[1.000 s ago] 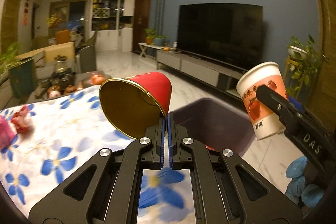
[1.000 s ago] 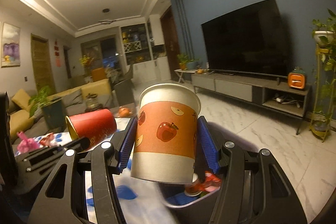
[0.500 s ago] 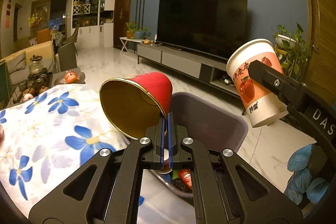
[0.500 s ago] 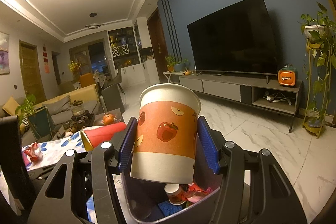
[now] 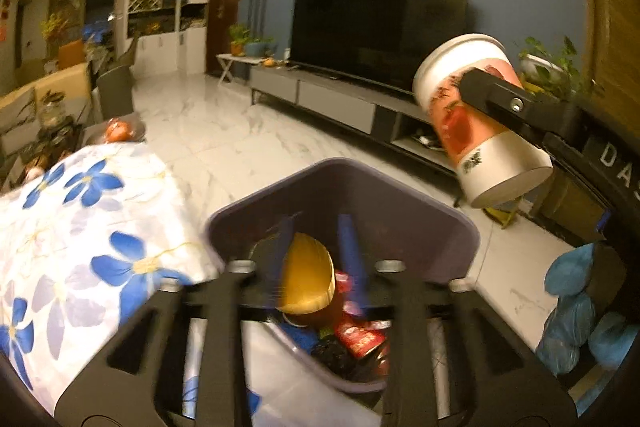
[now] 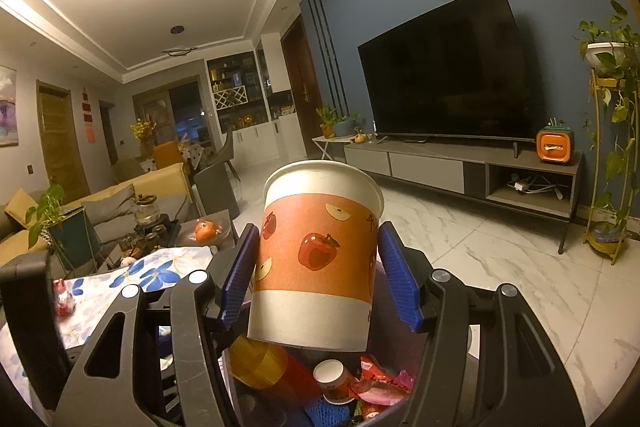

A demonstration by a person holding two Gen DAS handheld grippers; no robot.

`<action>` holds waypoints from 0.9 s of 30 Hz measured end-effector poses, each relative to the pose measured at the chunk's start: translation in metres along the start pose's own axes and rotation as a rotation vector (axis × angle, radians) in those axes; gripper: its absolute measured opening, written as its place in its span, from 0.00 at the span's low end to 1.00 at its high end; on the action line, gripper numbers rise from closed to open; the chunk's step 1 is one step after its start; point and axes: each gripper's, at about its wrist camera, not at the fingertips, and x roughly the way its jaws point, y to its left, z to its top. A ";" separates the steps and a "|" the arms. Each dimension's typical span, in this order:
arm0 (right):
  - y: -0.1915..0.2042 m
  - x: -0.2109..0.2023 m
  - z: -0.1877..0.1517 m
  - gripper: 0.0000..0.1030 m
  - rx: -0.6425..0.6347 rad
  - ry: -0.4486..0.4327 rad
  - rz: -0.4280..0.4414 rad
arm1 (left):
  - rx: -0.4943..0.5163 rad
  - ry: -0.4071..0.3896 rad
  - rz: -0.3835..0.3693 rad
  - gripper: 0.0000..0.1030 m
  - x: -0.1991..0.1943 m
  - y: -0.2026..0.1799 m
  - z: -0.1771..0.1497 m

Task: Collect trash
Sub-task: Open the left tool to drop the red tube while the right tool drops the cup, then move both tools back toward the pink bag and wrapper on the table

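Note:
My left gripper hangs open over the purple bin, its blue fingers spread and motion-blurred. Between them the red cup with a gold inside falls loose, mouth toward me, into the bin. The right wrist view shows that cup lying among the rubbish under my right gripper. That gripper is shut on a white paper cup with an orange apple band, held upright above the bin. The same paper cup shows tilted at the upper right of the left wrist view.
The bin holds a small paper cup and red wrappers. A table with a blue-flower cloth adjoins the bin on the left, a red wrapper on it. A blue-gloved hand is at right. TV stand beyond.
My left gripper has opened and let go of the red cup, which has dropped from its fingertips into the bin. Both grippers have moved further over the bin; the right still holds the paper cup.

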 end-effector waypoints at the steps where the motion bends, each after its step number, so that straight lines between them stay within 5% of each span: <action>1: 0.000 0.003 -0.001 0.59 0.002 0.002 0.000 | -0.026 -0.015 0.006 0.60 -0.004 0.006 0.000; 3: 0.000 0.009 -0.003 0.62 0.005 0.012 -0.005 | -0.061 -0.033 0.017 0.66 -0.011 0.014 0.001; 6: -0.003 0.016 -0.008 0.80 0.001 0.016 -0.023 | -0.091 -0.050 0.050 0.75 -0.025 0.024 0.001; 18: 0.015 -0.008 -0.012 0.84 -0.016 -0.004 -0.048 | -0.136 -0.158 0.259 0.87 -0.092 0.056 -0.009; 27: 0.049 -0.017 -0.014 0.86 -0.047 0.017 0.010 | -0.188 -0.204 0.399 0.89 -0.142 0.092 -0.016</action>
